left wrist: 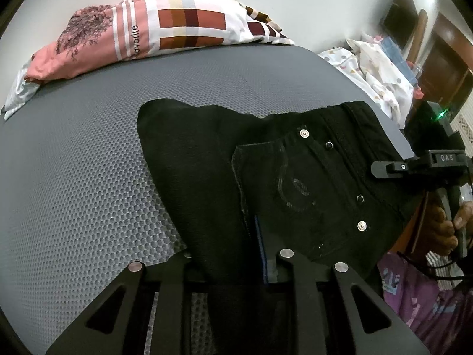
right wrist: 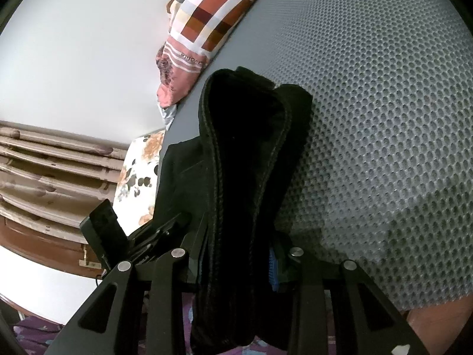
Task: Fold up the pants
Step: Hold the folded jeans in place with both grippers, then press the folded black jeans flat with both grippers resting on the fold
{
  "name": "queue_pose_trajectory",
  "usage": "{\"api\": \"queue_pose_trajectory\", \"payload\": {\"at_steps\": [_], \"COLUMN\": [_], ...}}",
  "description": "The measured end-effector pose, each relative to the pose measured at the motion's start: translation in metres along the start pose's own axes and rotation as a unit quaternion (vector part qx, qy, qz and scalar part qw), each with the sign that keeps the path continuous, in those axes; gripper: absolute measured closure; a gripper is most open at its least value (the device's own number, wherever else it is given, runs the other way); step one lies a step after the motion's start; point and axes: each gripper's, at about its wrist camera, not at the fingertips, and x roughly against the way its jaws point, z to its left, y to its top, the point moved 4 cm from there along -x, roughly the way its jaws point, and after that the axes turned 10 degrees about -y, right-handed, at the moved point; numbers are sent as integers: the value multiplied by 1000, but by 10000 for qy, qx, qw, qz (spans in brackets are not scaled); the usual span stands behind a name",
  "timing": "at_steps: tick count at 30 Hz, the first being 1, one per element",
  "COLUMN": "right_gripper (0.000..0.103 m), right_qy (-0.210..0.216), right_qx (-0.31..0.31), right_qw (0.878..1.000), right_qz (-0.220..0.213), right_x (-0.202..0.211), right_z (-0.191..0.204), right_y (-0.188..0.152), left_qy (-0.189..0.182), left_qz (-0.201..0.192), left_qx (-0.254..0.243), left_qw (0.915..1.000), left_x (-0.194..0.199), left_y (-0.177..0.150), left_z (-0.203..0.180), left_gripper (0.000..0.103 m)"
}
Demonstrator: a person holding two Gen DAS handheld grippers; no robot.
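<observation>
My right gripper [right wrist: 236,254] clamps a thick bunched fold of black pants [right wrist: 245,153] over the grey mesh bed [right wrist: 384,103]; pillow [right wrist: 207,26] behind.

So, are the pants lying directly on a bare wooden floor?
No: the black pants rest on a grey honeycomb-textured mattress, with a patterned pillow behind.

Pants [left wrist: 295,177] hem behind gripper [left wrist: 233,261]

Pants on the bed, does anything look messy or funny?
A bit. The pants lie crooked on the mat, bunched at the far end, with both grippers pinching them.
</observation>
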Motion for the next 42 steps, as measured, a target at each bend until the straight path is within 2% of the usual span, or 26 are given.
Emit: {"api": "queue_pose_trajectory", "payload": {"at_steps": [18, 42], "right_gripper": [73, 74], "right_qy": [198, 416], "right_qx": [-17, 558], "right_qw": [9997, 9970], "right_qz": [155, 348], "right_x": [-20, -69], "right_z": [24, 74], "right_y": [7, 60], "left_qy": [30, 369], "left_qz": [-163, -606], "left_qx": [249, 723], "left_qw": [9996, 9949], "left_x": [22, 44], "left_y": [10, 50], "left_z": [23, 97], "left_gripper": [84, 84]}}
